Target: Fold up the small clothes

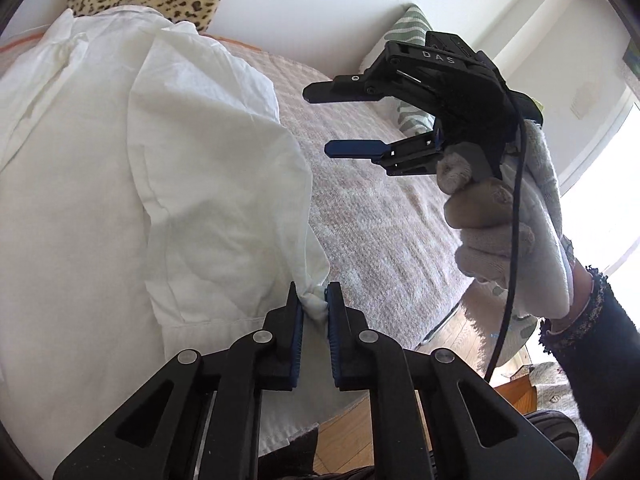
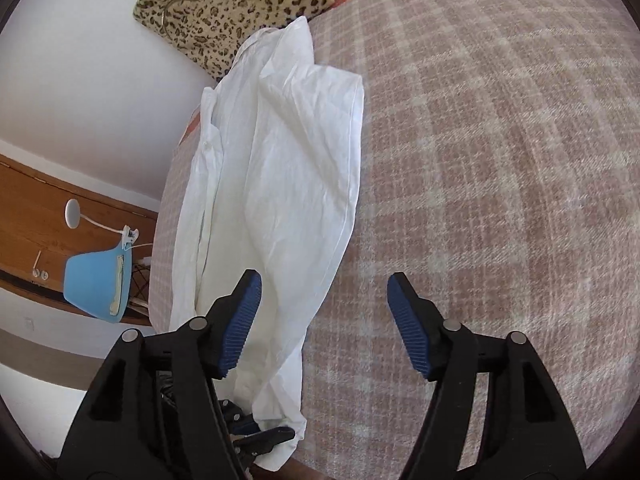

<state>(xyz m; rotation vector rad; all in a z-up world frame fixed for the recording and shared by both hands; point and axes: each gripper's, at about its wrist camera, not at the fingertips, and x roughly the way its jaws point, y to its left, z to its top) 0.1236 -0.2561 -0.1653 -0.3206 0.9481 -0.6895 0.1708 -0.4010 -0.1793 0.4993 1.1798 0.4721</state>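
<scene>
A white shirt [image 1: 120,168] lies partly folded on a bed with a pink plaid blanket [image 1: 380,208]. My left gripper [image 1: 314,300] is shut on a bunched corner of the shirt near the bed's front edge. My right gripper [image 1: 324,120] is open and empty, held in a gloved hand above the blanket to the right of the shirt. In the right wrist view the right gripper [image 2: 324,300] is open over the shirt's edge [image 2: 280,180] and the blanket [image 2: 500,160]. The left gripper shows low down [image 2: 256,440], holding the shirt's corner.
A leopard-print cushion [image 2: 228,4] leans on the white wall at the bed's head. A green striped pillow [image 1: 412,28] lies at the far side. Beside the bed are a wooden floor [image 1: 348,432], a blue chair [image 2: 96,284] and a wooden desk [image 2: 36,216].
</scene>
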